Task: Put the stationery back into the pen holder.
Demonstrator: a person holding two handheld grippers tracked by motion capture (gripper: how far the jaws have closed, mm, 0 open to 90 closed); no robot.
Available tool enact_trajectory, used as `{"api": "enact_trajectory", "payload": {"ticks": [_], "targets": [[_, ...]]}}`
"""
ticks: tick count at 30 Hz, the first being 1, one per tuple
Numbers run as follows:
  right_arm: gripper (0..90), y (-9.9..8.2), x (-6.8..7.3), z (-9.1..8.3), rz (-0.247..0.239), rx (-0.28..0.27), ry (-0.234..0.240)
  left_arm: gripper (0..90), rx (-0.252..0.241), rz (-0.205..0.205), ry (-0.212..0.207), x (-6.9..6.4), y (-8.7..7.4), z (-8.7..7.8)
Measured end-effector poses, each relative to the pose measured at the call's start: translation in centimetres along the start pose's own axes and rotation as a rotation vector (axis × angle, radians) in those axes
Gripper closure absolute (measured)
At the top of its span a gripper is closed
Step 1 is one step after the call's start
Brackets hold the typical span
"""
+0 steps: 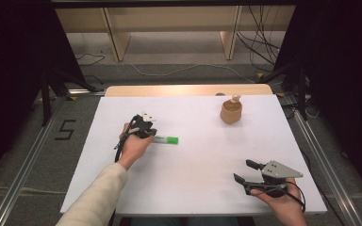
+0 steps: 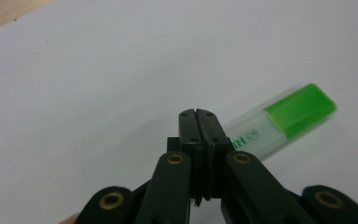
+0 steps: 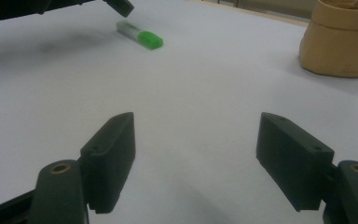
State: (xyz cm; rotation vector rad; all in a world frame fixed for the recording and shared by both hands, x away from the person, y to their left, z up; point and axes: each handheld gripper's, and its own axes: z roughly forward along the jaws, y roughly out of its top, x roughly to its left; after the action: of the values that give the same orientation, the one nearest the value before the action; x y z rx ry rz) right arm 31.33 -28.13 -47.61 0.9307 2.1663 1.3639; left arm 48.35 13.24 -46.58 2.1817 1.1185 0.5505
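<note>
One marker (image 1: 166,140), one basket (image 1: 231,112) on the desk. My left claw (image 2: 198,114) is fully closed, empty, marker lying just right of its tips, mid-desk. My right claw (image 3: 196,158) gapes wide, empty, near the desk's front right corner.

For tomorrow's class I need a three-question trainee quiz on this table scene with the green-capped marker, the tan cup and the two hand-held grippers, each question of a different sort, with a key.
1. True or false: the left gripper has its jaws spread wide around the marker.
2. Which gripper stands open? A) left B) right C) neither
3. Fill in: the marker's cap is coloured ____.

Key
1. False: its jaws are shut together, and the marker lies on the white table beside them, not gripped.
2. B: the right gripper is open with nothing between its jaws.
3. Green. The tan cup stands apart at the far side.
</note>
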Motion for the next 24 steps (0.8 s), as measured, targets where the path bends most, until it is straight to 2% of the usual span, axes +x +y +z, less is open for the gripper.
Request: {"api": "enact_trajectory", "payload": {"ticks": [2, 4, 8, 16, 19, 24], "targets": [[29.0, 0.0, 0.0, 0.0, 0.0, 0.005, -0.001, 89.8, 0.031, 0.006, 0.026, 0.4, 0.6, 1.1], [29.0, 0.0, 0.0, 0.0, 0.0, 0.001, 0.004, 89.8, 0.042, 0.012, 0.036, 0.5, 0.7, 1.4], [29.0, 0.0, 0.1, 0.0, -0.003, 0.006, 0.0, 89.8, 0.081, -0.004, 0.038, 0.9, 0.9, 2.4], [29.0, 0.0, 0.1, 0.1, 0.003, 0.006, 0.002, 89.8, 0.106, 0.01, 0.046, 1.1, 0.9, 2.8], [29.0, 0.0, 0.1, 0.0, 0.003, 0.006, 0.002, 89.8, 0.114, 0.001, 0.042, 1.3, 0.8, 3.0], [29.0, 0.0, 0.0, 0.1, 0.0, 0.003, 0.003, 89.8, 0.137, 0.032, 0.041, 1.2, 0.8, 2.8]]}}
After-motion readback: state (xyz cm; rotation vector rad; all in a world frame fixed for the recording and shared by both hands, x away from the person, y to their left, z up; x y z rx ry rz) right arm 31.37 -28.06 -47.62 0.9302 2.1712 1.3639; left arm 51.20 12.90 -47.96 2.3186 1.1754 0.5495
